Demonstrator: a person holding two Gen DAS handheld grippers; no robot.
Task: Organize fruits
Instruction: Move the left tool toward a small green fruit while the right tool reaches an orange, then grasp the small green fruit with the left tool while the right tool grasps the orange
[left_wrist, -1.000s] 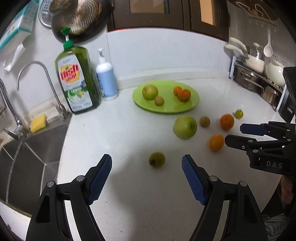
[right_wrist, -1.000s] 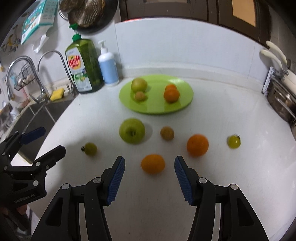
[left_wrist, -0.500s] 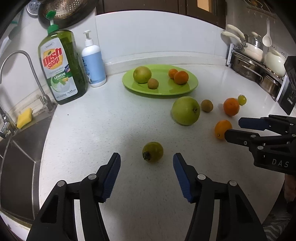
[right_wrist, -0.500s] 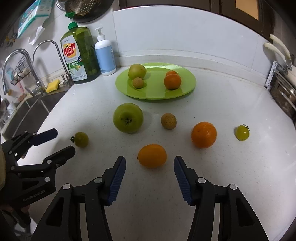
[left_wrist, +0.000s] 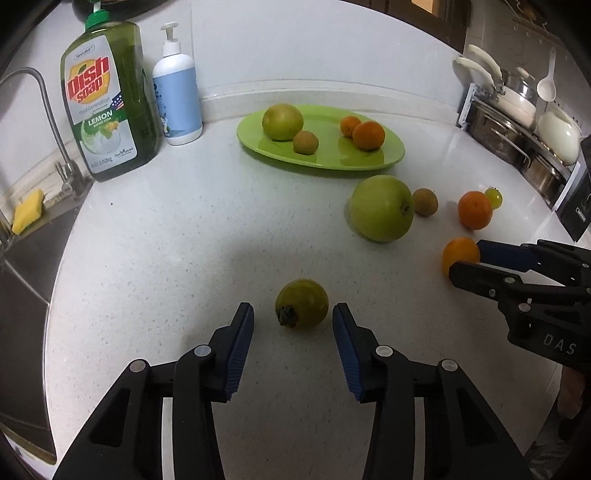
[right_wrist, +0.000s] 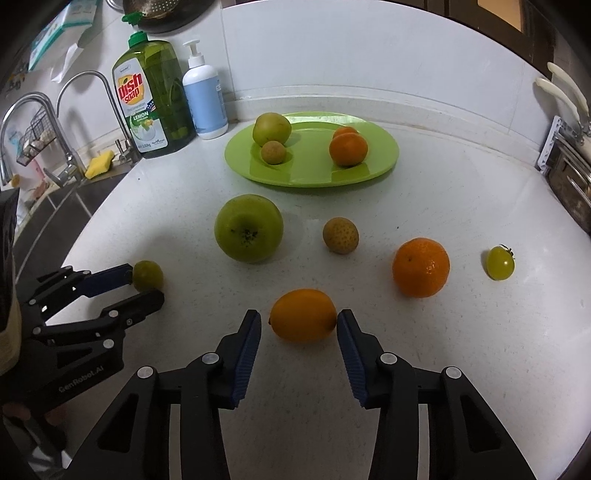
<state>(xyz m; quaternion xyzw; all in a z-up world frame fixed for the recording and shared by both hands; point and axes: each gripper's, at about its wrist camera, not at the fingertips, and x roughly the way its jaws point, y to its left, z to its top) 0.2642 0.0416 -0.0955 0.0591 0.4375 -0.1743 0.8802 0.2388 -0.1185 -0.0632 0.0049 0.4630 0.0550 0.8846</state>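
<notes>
A small green fruit (left_wrist: 302, 303) with a dark stem end lies on the white counter between the blue pads of my left gripper (left_wrist: 293, 314). Its jaws are closing, with a gap on both sides. An oval orange fruit (right_wrist: 303, 314) lies between the pads of my right gripper (right_wrist: 298, 319), also closing; the right pad is at its skin, the left pad is still apart. Farther back lie a green apple (right_wrist: 248, 228), a brown fruit (right_wrist: 340, 235), a mandarin (right_wrist: 421, 267) and a green tomato (right_wrist: 500, 263). The green plate (right_wrist: 306, 173) holds several fruits.
A dish soap bottle (left_wrist: 107, 107) and a white pump bottle (left_wrist: 177, 96) stand at the back left. The sink (left_wrist: 29, 266) with a yellow sponge (left_wrist: 27, 212) drops off on the left. Pots on a rack (left_wrist: 517, 129) line the right side.
Both grippers have come down and forward onto their fruits, and both pairs of jaws have narrowed around them. The fruits themselves have not moved.
</notes>
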